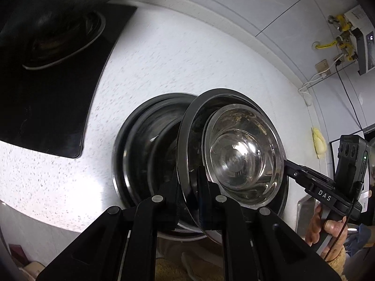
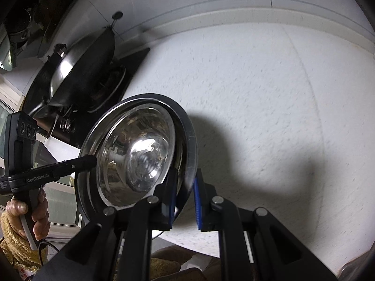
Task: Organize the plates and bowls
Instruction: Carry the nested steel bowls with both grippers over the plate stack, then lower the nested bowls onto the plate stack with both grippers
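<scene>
A steel plate [image 1: 187, 128] with a shiny steel bowl [image 1: 241, 154] resting in it hangs tilted above the counter, carried between both grippers. My left gripper [image 1: 187, 180] is shut on the plate's near rim. From the right, my right gripper [image 1: 287, 166] clamps the opposite rim. In the right wrist view the same plate [image 2: 190, 135] and bowl [image 2: 138, 147] fill the centre, with the right gripper [image 2: 185, 182] shut on the rim between its blue pads and the left gripper [image 2: 92, 160] reaching in from the left. Behind the held plate, a stack of dark dishes [image 1: 140, 145] sits on the counter.
The white speckled counter [image 1: 164, 58] runs to a tiled wall. A black stove top [image 1: 46, 93] lies at the left, with a lidded wok [image 2: 79, 63] on it. Sockets, cables and yellow fittings [image 1: 339, 37] are on the right wall. A person's hand [image 2: 28, 213] grips each handle.
</scene>
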